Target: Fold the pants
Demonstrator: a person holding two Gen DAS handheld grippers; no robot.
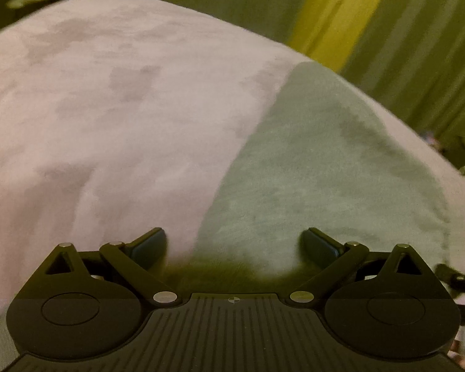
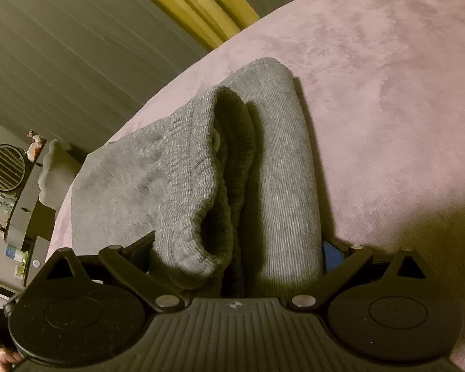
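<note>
Grey knit pants (image 2: 201, 167) lie on a pink bed cover (image 2: 387, 93). In the right wrist view the ribbed waistband end (image 2: 189, 217) is bunched up between the fingers of my right gripper (image 2: 235, 248), whose jaws stand wide with the cloth filling the gap. In the left wrist view a flat grey part of the pants (image 1: 325, 161) lies on the pink cover (image 1: 108, 108). My left gripper (image 1: 234, 241) is open, low over the pants' edge, with nothing between its fingers.
Striped curtains with a yellow band (image 1: 341, 15) hang behind the bed. In the right wrist view a round vented appliance (image 2: 4, 167) and a shelf with small items (image 2: 18, 217) stand at the left, beyond the bed's edge.
</note>
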